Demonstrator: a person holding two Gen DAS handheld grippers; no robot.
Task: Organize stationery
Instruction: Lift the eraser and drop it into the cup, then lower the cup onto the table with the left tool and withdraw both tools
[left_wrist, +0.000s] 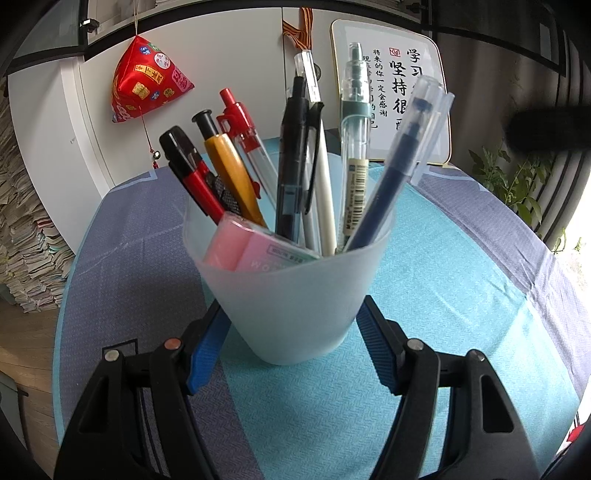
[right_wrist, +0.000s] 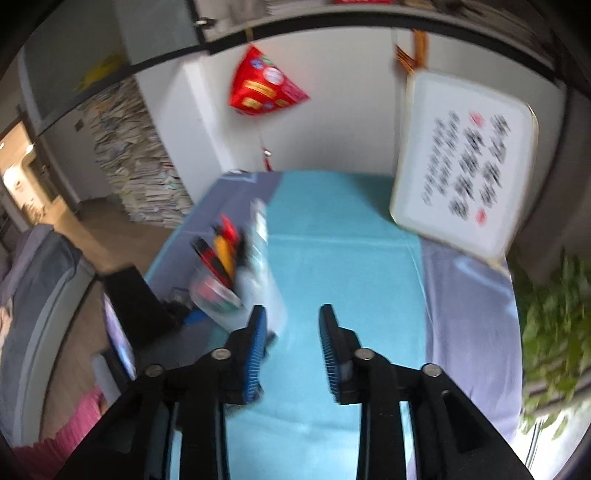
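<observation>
The right wrist view is smeared, so the writing on the white plaque (right_wrist: 465, 166) cannot be read there. The left gripper (left_wrist: 291, 325) has its jaws pressed against the frosted cup (left_wrist: 291, 295) of pens (left_wrist: 295, 162) on the tablecloth (left_wrist: 461, 277). The right gripper (right_wrist: 291, 328) is spread with nothing between its fingers, over open teal cloth. A pink eraser (left_wrist: 255, 251) shows partial lettering.

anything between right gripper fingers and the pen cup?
Nothing: in the right wrist view the right gripper is open over bare teal tablecloth; the pen cup sits just beyond its left finger.
</observation>
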